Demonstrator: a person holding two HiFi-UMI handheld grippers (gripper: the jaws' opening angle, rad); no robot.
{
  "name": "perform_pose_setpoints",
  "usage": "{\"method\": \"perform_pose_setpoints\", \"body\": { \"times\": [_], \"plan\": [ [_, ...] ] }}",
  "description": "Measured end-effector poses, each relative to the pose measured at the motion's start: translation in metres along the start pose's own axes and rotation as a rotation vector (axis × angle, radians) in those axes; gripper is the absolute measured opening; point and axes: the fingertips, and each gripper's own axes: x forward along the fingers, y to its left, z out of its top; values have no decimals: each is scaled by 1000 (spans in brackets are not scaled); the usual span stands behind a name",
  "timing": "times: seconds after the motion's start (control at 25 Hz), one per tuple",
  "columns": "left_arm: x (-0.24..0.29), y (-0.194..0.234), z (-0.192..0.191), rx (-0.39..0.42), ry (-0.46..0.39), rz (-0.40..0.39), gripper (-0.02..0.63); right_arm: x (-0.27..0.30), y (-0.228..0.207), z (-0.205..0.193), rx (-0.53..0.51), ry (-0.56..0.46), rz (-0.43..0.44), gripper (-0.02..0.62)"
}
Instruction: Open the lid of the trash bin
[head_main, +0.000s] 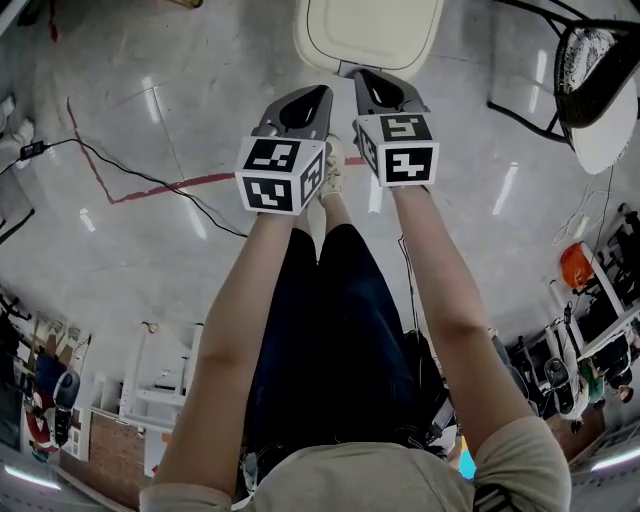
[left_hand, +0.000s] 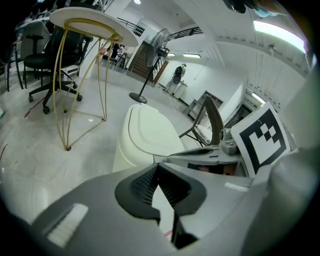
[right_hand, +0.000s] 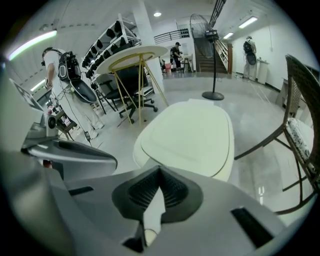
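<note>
The trash bin (head_main: 368, 32) stands on the pale floor (head_main: 200, 90) straight ahead of the person, at the top of the head view. Its cream lid (right_hand: 192, 135) lies flat and shut on the body.

The 2 grippers are held out side by side at arm's length, both aimed at the bin's near edge. The left gripper (head_main: 322, 92) sits a little short of the bin. In the left gripper view its fingers (left_hand: 142, 185) meet at the tips with nothing between them, and only floor shows through the narrow gap behind the tips. The right gripper (head_main: 358, 76) reaches closer. Its fingers (right_hand: 145, 190) are also pressed together at the tips and hold nothing. From the head view its tip looks just beside the bin's front edge; I cannot tell whether it touches.

The person's legs (head_main: 330, 330) in dark shorts stand below the arms. A red tape line (head_main: 160, 188) and a black cable (head_main: 120, 165) cross the floor to the left. Behind the bin are a round table on thin gold legs (left_hand: 92, 27), a standing fan (left_hand: 159, 42) and, to the right, a woven chair (right_hand: 300, 105).
</note>
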Motion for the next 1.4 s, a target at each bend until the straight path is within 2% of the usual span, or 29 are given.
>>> {"method": "perform_pose_setpoints", "body": {
  "times": [0.44,0.88,1.16,1.4],
  "plan": [
    [6,3,-1,-12,7,-4,9,3,0,-2,-16,-20,5,6],
    [5,3,-4,-4,22,-5,9,4,2,-3,-65,3,-20,6],
    [5,3,-9,-14,36,-6,9,5,2,-3,-67,3,-31,6],
    [2,0,-14,-3,51,-21,9,6,2,-5,-19,36,-23,8]
  ]
}}
